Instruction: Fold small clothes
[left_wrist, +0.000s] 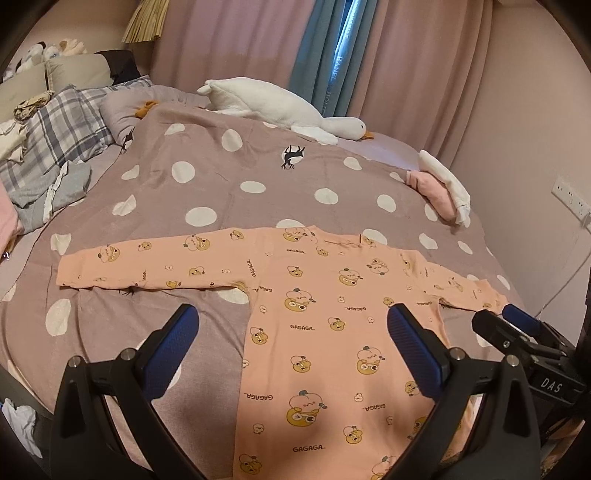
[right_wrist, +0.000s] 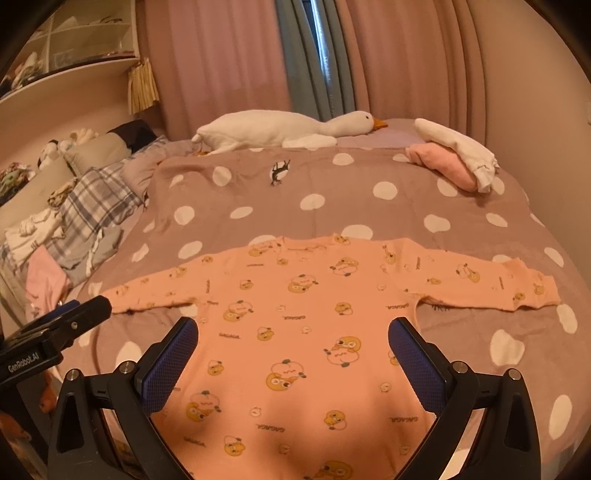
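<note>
A small peach long-sleeved top (left_wrist: 332, 317) printed with cartoon ducks lies flat on the bed, sleeves spread to both sides, collar at the far end. It also shows in the right wrist view (right_wrist: 295, 317). My left gripper (left_wrist: 291, 325) is open and empty, held above the top's lower left part. My right gripper (right_wrist: 291, 336) is open and empty above the top's lower middle. Each gripper shows in the other's view, the right one (left_wrist: 517, 328) at the right edge, the left one (right_wrist: 74, 314) at the left edge.
A mauve polka-dot blanket (left_wrist: 221, 177) covers the bed. A white plush goose (left_wrist: 277, 103) lies at the far edge. Folded pink and white clothes (left_wrist: 443, 188) sit at the far right. Plaid pillows and loose clothes (left_wrist: 55, 147) pile at the left. Curtains hang behind.
</note>
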